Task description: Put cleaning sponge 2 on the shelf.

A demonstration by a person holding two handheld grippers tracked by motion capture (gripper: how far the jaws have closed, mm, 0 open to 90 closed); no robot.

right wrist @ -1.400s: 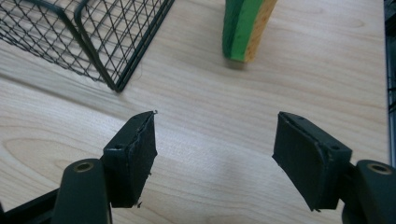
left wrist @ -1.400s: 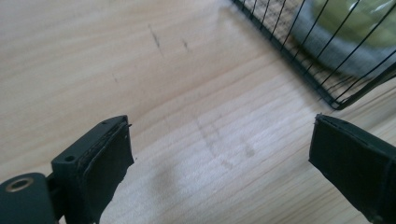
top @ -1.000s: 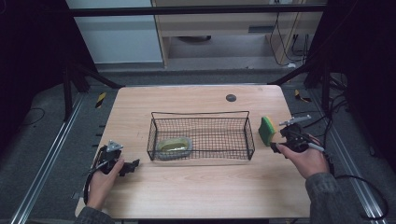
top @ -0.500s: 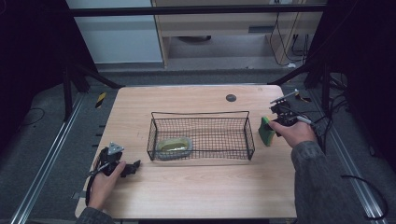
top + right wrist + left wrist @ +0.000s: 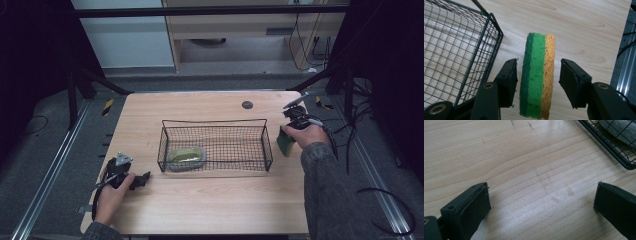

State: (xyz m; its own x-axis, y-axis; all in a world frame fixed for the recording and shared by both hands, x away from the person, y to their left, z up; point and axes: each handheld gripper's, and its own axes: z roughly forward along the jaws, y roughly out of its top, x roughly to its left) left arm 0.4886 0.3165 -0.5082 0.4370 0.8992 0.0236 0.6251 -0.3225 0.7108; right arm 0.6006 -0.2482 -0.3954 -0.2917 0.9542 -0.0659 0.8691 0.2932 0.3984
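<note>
A green and yellow sponge [image 5: 285, 140] [image 5: 537, 82] stands on edge on the wooden table, just right of the black wire basket [image 5: 215, 122] [image 5: 474, 62]. My right gripper [image 5: 289, 134] [image 5: 539, 63] straddles it. Its jaws have just been closing, and a thin gap shows on each side of the sponge, so it is open. A greenish-grey pad [image 5: 186, 156] [image 5: 621, 130] lies in the basket's near left corner [image 5: 614, 152]. At the table's near left my left gripper [image 5: 144, 178] [image 5: 541, 192] rests open, bare wood between its jaws.
A small black disc [image 5: 247, 104] sits on the table beyond the basket. The table's right edge and a metal rail [image 5: 626, 67] run close beside the right hand. Cables trail on the floor to the right.
My right hand has moved toward the table's far side and over the sponge, bringing its jaws around it. The sponge stayed in place. The left hand kept still.
</note>
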